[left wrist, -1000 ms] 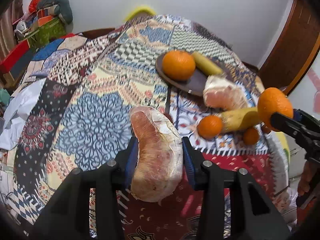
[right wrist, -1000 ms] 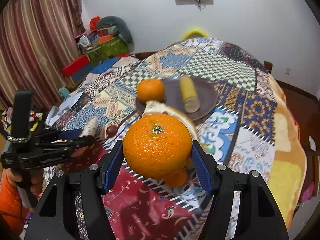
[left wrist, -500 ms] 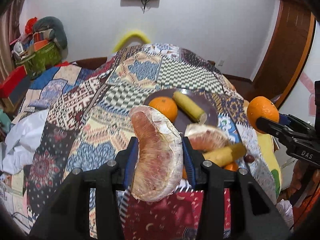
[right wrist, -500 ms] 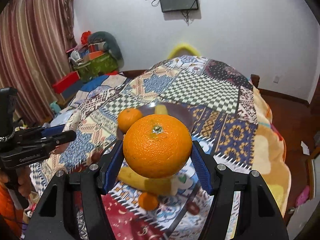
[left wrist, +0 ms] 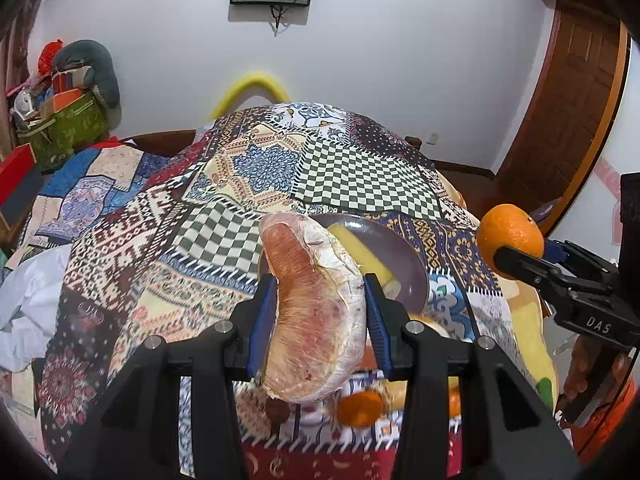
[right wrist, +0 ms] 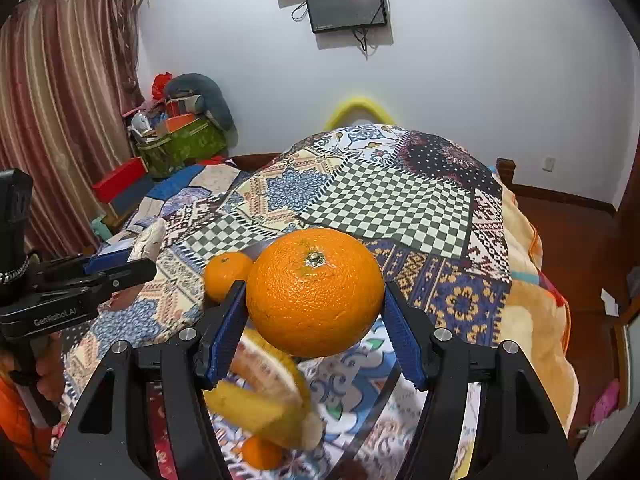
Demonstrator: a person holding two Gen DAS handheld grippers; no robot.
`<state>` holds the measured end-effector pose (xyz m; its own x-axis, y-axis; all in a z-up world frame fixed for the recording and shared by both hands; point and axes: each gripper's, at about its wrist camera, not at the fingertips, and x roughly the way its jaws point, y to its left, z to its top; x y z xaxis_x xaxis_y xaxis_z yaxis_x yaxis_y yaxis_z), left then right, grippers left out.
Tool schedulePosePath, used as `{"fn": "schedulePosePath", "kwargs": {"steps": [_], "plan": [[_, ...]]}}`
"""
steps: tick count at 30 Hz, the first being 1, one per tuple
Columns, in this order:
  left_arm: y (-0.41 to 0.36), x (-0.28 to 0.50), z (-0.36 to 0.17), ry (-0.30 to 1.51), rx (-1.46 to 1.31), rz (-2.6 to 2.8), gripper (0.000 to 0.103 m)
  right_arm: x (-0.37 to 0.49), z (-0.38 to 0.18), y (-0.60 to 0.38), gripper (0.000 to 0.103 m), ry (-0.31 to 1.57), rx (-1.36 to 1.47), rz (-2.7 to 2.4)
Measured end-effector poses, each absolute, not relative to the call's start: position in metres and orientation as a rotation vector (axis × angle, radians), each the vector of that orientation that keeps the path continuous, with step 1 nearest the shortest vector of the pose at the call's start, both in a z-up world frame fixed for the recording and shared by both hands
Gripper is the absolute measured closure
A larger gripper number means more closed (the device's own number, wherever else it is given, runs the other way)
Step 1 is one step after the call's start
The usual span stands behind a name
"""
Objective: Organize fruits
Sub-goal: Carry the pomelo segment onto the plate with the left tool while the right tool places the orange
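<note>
My left gripper (left wrist: 320, 320) is shut on a peeled pink pomelo wedge (left wrist: 316, 312), held above the patchwork quilt. Behind it sits a dark plate (left wrist: 408, 264) with a banana piece (left wrist: 368, 260) on it. My right gripper (right wrist: 314, 320) is shut on a large orange (right wrist: 314, 292), also lifted; it shows at the right of the left wrist view (left wrist: 510, 236). In the right wrist view a smaller orange (right wrist: 224, 274) sits on the plate behind the fingers. Below lie a banana (right wrist: 264, 404) and a small tangerine (right wrist: 262, 452).
The patchwork quilt (left wrist: 260, 168) covers a bed. A green box of clutter (right wrist: 180, 148) and a red box (right wrist: 120, 180) stand at the far left by the curtain. A small tangerine (left wrist: 358, 408) and a dark small fruit (left wrist: 278, 410) lie under the left gripper.
Both grippers have risen and tilted up with their fruit still held. More of the wall and screen shows, and the plate and loose fruits have slid lower in both views.
</note>
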<state>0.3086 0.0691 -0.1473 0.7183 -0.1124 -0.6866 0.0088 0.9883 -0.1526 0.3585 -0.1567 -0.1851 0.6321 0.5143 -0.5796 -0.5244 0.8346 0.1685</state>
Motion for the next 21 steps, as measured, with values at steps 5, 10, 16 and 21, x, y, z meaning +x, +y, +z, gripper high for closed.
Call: {"fn": "schedulePosePath", "kwargs": {"steps": [5,10,16,21], "plan": [[0.065,0.329,-0.151,0.767,-0.139,-0.075,0.060,0.378,-0.191,-0.151,0.040,0.670,-0.032,0.592],[0.063,0.348,-0.155,0.763,-0.133,-0.079,0.060,0.401,-0.198,-0.146,0.040,0.685,-0.041,0.599],[0.060,0.373,-0.160,0.777,-0.136,-0.083,0.060,0.426,-0.209,-0.141,0.040,0.718,-0.053,0.600],[0.054,0.390,-0.164,0.791,-0.124,-0.089,0.060,0.442,-0.220,-0.132,0.040,0.747,-0.083,0.605]]}}
